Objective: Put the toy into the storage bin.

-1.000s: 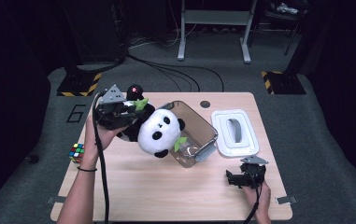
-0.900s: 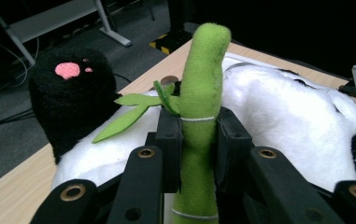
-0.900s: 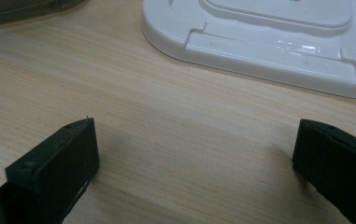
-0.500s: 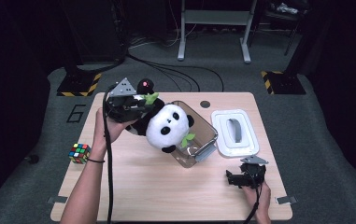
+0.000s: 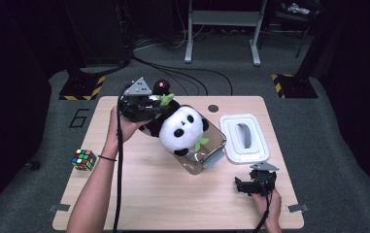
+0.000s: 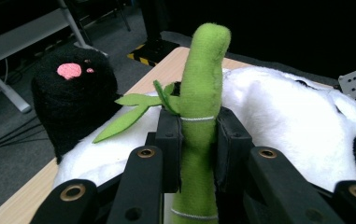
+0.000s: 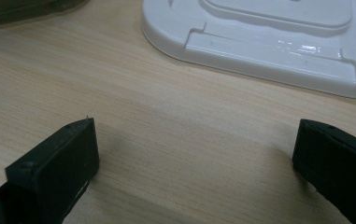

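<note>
Green bamboo stalk [image 6: 198, 116] of the panda [image 5: 185, 128] sits clamped in the left gripper [image 6: 199, 140].

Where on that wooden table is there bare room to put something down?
The near stretch of the light wooden table is bare, between the left forearm and the open right gripper. It is crowded farther back: plush panda toy, clear plastic box, white plastic lid.

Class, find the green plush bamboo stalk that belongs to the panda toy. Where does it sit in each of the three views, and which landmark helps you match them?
High view: green plush bamboo stalk, upper left of centre, at the left gripper.
Left gripper view: upright at centre, clamped between the fingers.
Right gripper view: not in it.
Shared landmark: the wooden table.
</note>
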